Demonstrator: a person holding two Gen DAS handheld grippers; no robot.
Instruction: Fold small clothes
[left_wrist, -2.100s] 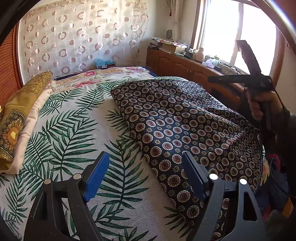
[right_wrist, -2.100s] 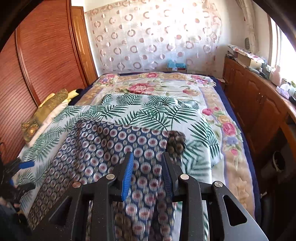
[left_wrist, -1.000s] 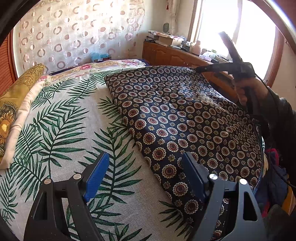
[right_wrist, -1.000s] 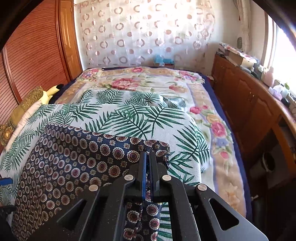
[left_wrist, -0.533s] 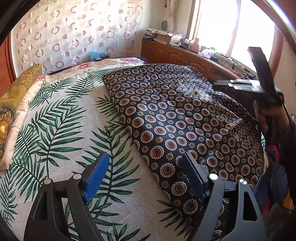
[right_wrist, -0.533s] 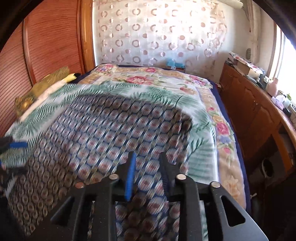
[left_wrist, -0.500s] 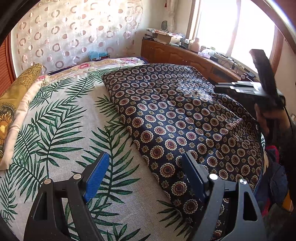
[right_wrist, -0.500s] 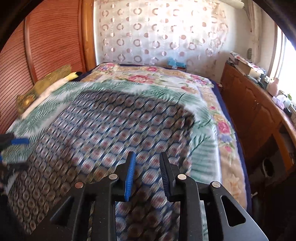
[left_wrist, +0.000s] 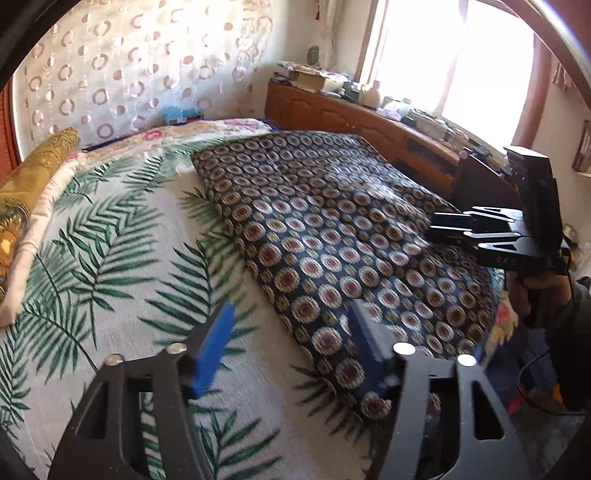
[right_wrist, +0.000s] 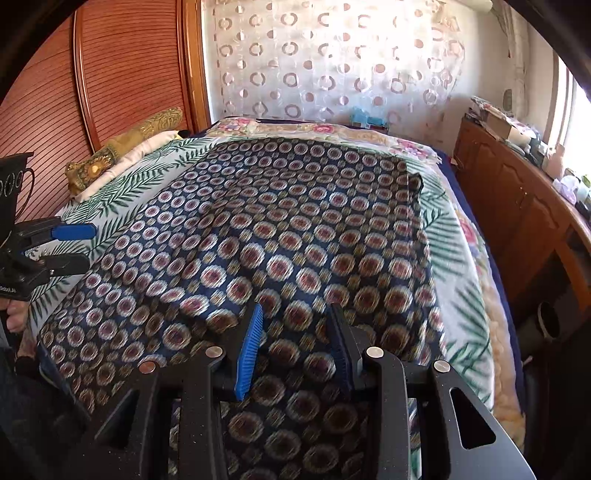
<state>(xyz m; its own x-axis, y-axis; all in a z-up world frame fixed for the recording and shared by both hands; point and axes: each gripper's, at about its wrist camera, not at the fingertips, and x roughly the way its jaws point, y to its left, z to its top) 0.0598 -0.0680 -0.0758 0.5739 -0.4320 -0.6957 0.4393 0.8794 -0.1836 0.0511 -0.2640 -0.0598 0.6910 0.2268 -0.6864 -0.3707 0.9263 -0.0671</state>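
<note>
A dark navy cloth with round medallion print (left_wrist: 332, 229) lies spread flat on the palm-leaf bedspread (left_wrist: 110, 236); it fills the middle of the right wrist view (right_wrist: 280, 236). My left gripper (left_wrist: 291, 325) is open and empty, above the cloth's near left edge. My right gripper (right_wrist: 295, 325) is open and empty, just above the cloth's near edge; it also shows in the left wrist view (left_wrist: 439, 227) at the cloth's right side. The left gripper shows in the right wrist view (right_wrist: 70, 245) at the far left.
A gold pillow (left_wrist: 33, 173) lies along the left side of the bed. A wooden cabinet (right_wrist: 517, 206) with clutter on top runs along the right under the window. A patterned curtain (right_wrist: 332, 62) hangs behind the bed. A wooden sliding door (right_wrist: 92, 81) stands at the left.
The right gripper was shut on the cloth a second ago, then opened and let it go; the cloth now lies spread flat. The left gripper stayed open and shifted slightly.
</note>
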